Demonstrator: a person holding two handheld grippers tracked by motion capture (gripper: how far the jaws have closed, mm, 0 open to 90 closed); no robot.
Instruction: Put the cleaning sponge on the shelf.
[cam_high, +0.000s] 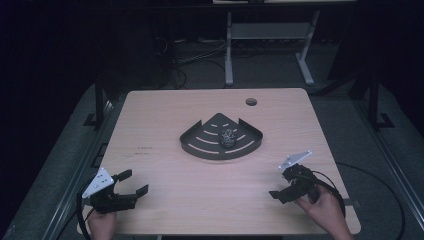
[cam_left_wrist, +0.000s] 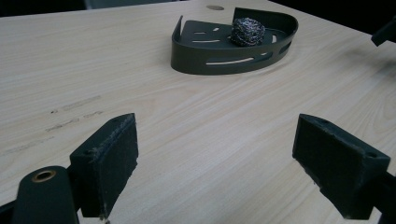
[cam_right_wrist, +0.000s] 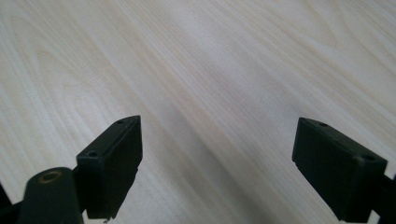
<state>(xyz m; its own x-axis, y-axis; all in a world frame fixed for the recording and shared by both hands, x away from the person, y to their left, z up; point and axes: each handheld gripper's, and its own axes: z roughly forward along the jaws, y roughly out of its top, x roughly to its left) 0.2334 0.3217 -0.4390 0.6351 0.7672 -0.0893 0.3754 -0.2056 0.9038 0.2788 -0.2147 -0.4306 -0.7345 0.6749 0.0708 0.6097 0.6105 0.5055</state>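
Observation:
A dark quarter-round slotted tray (cam_high: 200, 144) lies at the middle of the wooden table (cam_high: 160, 115). A ball of steel wool (cam_high: 229, 135) rests inside it. My left gripper (cam_high: 134, 182) hovers open at the near left corner, aimed toward the tray. In the left gripper view the tray (cam_left_wrist: 210, 60) and the steel wool (cam_left_wrist: 247, 31) lie well ahead of the open left gripper (cam_left_wrist: 219, 158), with nothing between its jaws. My right gripper (cam_high: 284, 184) is open at the near right, tilted down. The right gripper view has the right gripper (cam_right_wrist: 217, 163) wide apart over bare wood.
A round cable hole (cam_high: 251, 101) pierces the table's far side, and faint marks (cam_high: 142, 150) sit left of the tray. Beyond the table stand the legs of another desk (cam_high: 229, 55), with cables on the dark floor. The other gripper's tip (cam_left_wrist: 385, 32) enters at the left gripper view's right edge.

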